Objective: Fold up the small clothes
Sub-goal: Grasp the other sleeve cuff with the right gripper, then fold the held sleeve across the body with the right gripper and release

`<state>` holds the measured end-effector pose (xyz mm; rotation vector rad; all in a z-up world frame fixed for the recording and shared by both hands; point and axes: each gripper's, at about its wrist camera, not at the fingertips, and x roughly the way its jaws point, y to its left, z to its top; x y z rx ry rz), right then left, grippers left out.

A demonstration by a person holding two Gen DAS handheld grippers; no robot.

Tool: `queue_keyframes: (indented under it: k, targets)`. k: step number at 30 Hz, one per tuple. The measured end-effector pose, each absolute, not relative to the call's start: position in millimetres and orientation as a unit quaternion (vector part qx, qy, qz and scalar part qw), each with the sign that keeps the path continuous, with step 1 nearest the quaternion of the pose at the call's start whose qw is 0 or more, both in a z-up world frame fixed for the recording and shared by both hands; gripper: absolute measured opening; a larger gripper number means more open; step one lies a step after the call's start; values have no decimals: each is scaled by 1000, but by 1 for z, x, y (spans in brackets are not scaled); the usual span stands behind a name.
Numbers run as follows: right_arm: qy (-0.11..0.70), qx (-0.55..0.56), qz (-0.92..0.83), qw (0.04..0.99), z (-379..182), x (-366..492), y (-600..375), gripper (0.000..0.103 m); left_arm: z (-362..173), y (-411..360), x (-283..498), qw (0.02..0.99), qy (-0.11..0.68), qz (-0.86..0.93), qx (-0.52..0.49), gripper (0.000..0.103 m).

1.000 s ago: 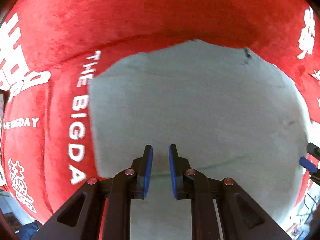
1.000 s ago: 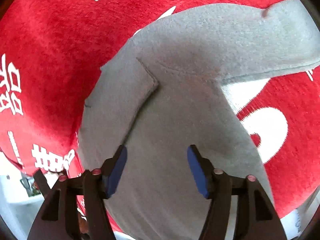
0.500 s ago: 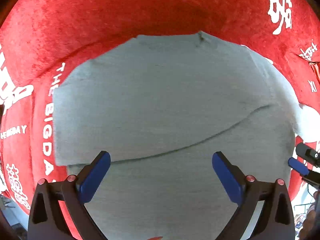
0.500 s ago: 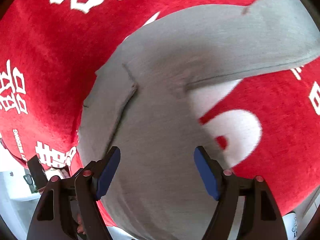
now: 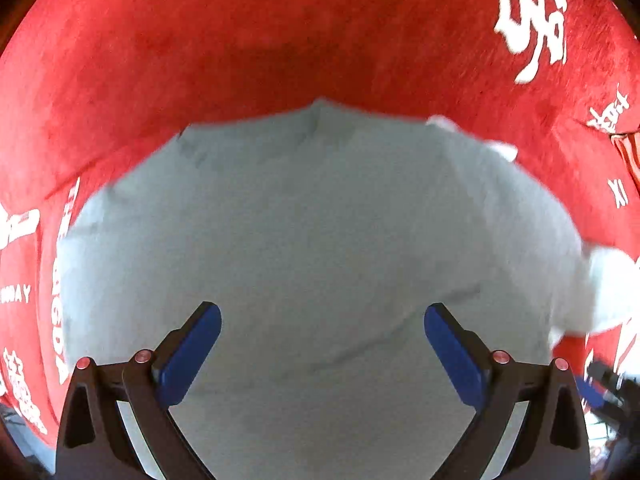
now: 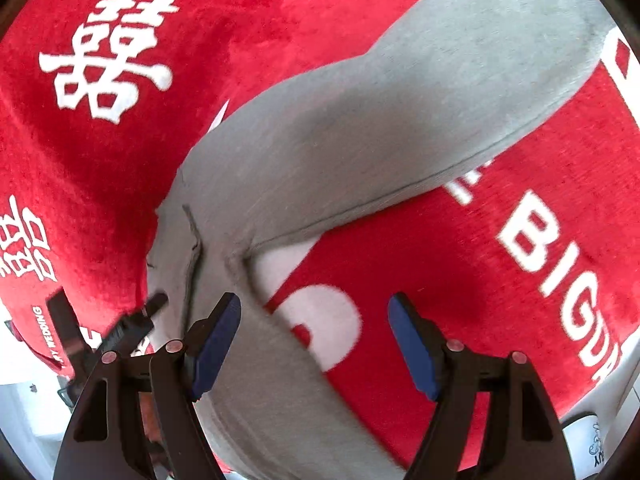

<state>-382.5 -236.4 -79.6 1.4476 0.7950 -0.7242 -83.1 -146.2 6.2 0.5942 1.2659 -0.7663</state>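
Observation:
A small grey garment (image 5: pixel 312 240) lies flat on a red plush cloth (image 5: pixel 280 40) with white lettering. My left gripper (image 5: pixel 322 344) is open and empty, held above the garment's near part. In the right wrist view the grey garment (image 6: pixel 360 120) shows a long part stretching to the upper right and a pocket seam at the left. My right gripper (image 6: pixel 314 340) is open and empty, over the garment's edge and the red cloth (image 6: pixel 480 280). The left gripper (image 6: pixel 132 324) shows at the lower left of that view.
The red cloth covers the whole work surface, with white characters (image 6: pixel 108 52) and the words "BIG DAY" (image 6: pixel 560 272). A white object (image 6: pixel 592 440) sits past the cloth's edge at the lower right. The right gripper's tip (image 5: pixel 604 376) shows at the left view's right edge.
My left gripper went from nearly shut to wide open and pulled back from the garment. My right gripper stayed open and shifted right, off the garment's middle toward its edge.

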Motion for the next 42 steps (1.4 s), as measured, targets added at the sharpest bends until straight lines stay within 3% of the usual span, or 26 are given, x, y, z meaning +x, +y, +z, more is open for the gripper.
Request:
queue_keyframes:
  k: [6,13,34,35,36,37,38,42]
  targets:
    - [330,639,-326,613,-81,-405,-248,79,-22,-197,-106,681,539,-365,334,102]
    - [300,656,-344,601,-86,-437,-261,79,-24,-184,-119,660,550,-371,353,102]
    - [71,746,-372,548,-117,-519,-327,79,-5,-168,-140,639,587,-393,303,102]
    - [69,746,-372,548,-117,-519,-329,77,-4,-165,-144,641,587,-393,301,102]
    - [69,748,-370,546,-117,-518,-331,57,-3,-163,-142,642,588,-392,298,102]
    - [70,751,-368,543,-119,-517,-333,18,-1,-163,-140,644,588,-391,294,102]
    - [72,756,-366,538,-120,-515,-335,8,1,-163,-138,646,589,-389,289,102]
    - [69,743,-355,563,-108,-499,-341,8,10,-147,-125,658,591,-381,270,102]
